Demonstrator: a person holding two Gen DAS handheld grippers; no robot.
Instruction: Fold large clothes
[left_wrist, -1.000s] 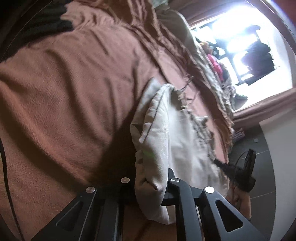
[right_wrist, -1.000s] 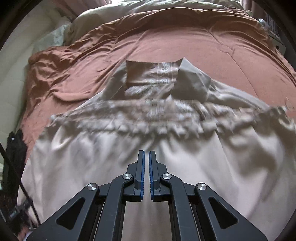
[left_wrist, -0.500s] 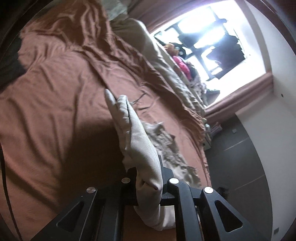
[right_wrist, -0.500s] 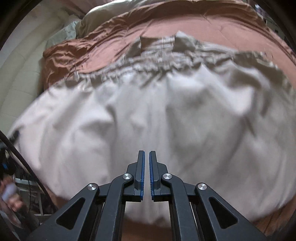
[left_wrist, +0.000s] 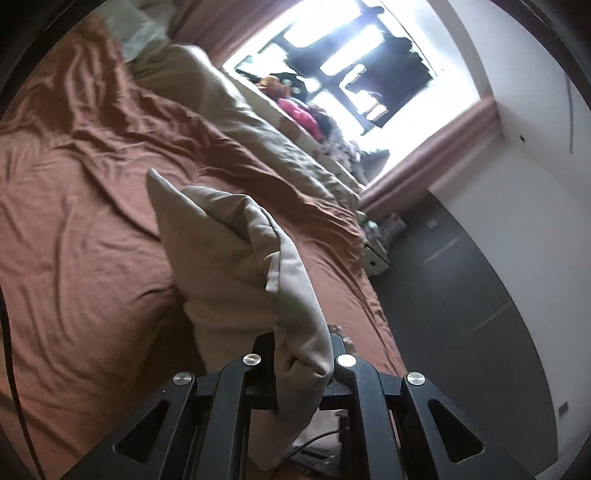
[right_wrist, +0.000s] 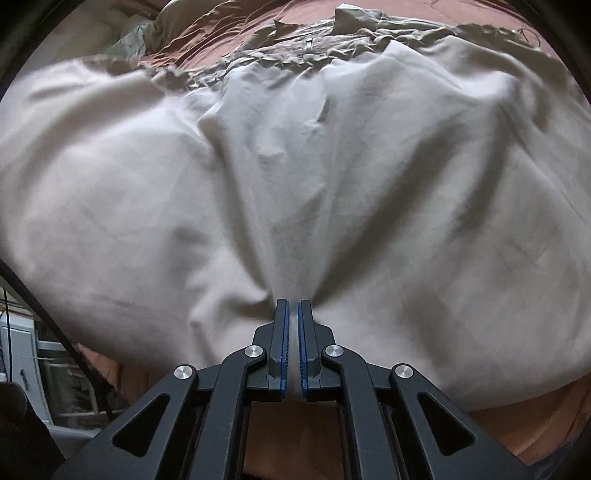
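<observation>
A large beige garment (right_wrist: 295, 177) lies over a bed with a rust-brown cover (left_wrist: 74, 229). In the right wrist view my right gripper (right_wrist: 292, 310) is shut on the garment's near hem, and cloth billows up across most of the view; its collar (right_wrist: 354, 16) shows at the far top. In the left wrist view my left gripper (left_wrist: 301, 343) is shut on a bunched corner of the same garment (left_wrist: 236, 243), which stands up in a fold above the bed cover.
A beige duvet and pillows (left_wrist: 229, 107) lie along the bed's far side under a bright window (left_wrist: 354, 62). A dark floor (left_wrist: 461, 314) and white wall (left_wrist: 535, 155) are on the right. A cable (right_wrist: 55, 325) hangs at the right view's left edge.
Both grippers have lifted the garment's hem up and forward over the garment. The cloth now fills the right view and hides most of the collar area. The left view has tilted towards the window.
</observation>
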